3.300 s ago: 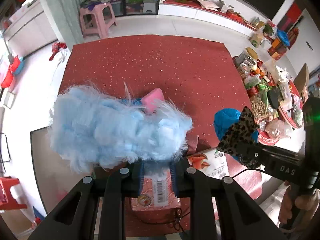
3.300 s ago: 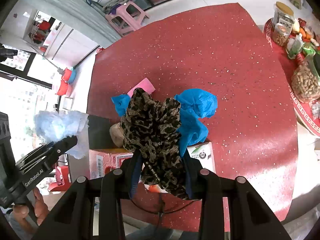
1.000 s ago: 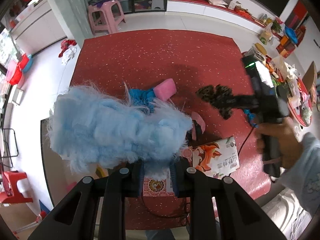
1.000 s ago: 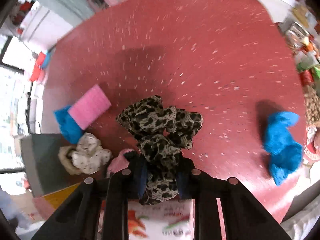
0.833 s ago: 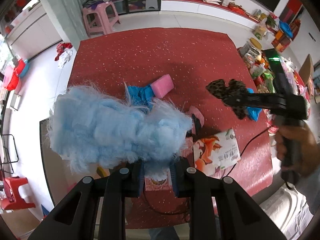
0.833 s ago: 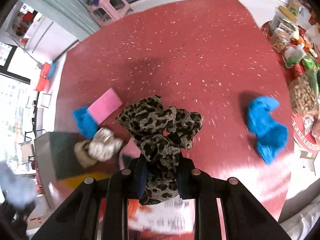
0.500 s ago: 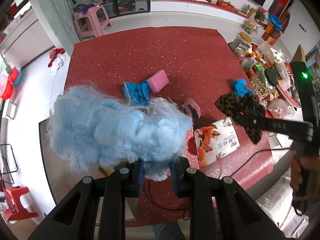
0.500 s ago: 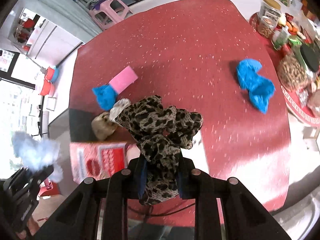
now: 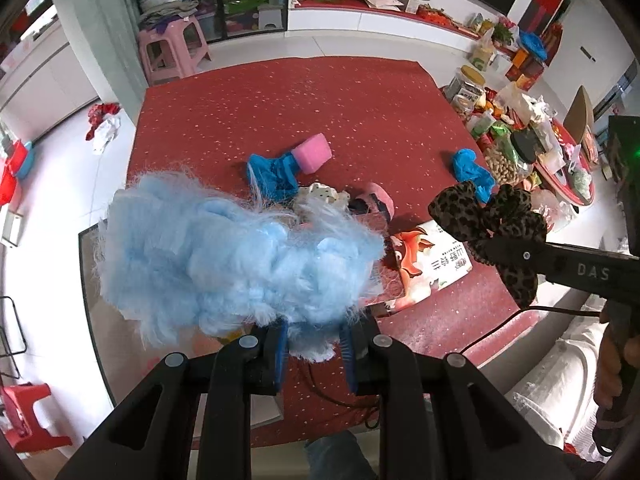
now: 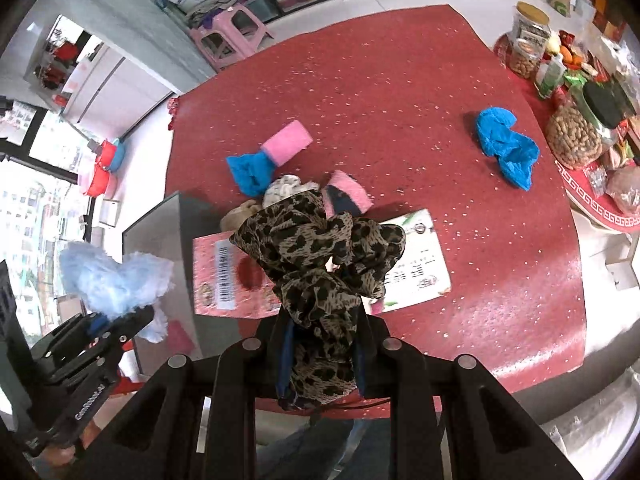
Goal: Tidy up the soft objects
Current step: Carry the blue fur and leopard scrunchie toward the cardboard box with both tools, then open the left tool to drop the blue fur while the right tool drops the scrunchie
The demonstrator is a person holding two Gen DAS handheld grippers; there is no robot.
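Observation:
A fluffy light-blue soft item (image 9: 240,256) fills my left gripper (image 9: 314,344), which is shut on its lower edge above the table's near left. My right gripper (image 10: 322,360) is shut on a leopard-print cloth (image 10: 320,264), held above the open carton's flaps (image 10: 416,268). In the left wrist view that cloth (image 9: 488,216) hangs at the right. On the red table (image 9: 320,112) lie a pink sponge (image 9: 311,158), a blue cloth (image 9: 272,174) beside it, and a second blue cloth (image 9: 472,172) at the right. A white spotted soft thing (image 10: 286,190) and a pink slipper (image 10: 346,194) sit by the carton.
Jars and bags of snacks (image 10: 576,140) crowd the table's right side. A grey box (image 10: 160,232) stands at the near left corner. A pink stool (image 9: 172,48) is on the floor beyond the table. A black cable (image 9: 500,324) crosses the near edge.
My right gripper has risen and drawn back toward the near edge with the leopard cloth, from over the table's middle to over the carton. The left gripper shifted sideways, still gripping the fluffy item.

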